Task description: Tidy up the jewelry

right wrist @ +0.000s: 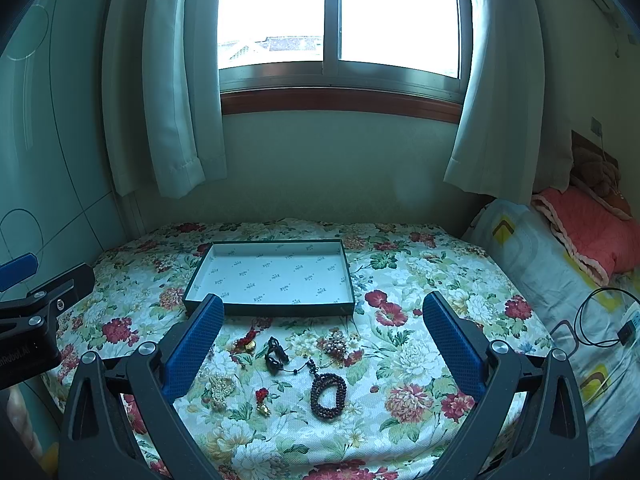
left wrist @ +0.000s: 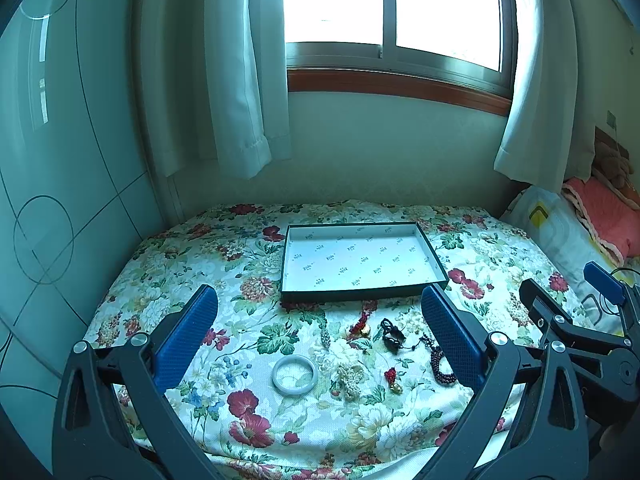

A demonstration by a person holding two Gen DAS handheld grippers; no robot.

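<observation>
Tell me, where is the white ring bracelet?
In the left wrist view, the white bangle lies flat on the floral cloth, just left of the pearl strand.

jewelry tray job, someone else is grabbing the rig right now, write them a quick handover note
Left gripper: open, holding nothing, above the near part of the bed.
Right gripper: open, holding nothing, beside the left one.
Tray: on the flowered bedspread toward the window, nothing in it.
Jewelry all loose on the bedspread in front of the tray: white bangle, pearl strand, dark bead bracelet, black corded piece, red and gold charm, red tassel piece, small beaded cluster.
Done: nothing moved yet.
Left: pick up each piece and set it in the tray.
</observation>
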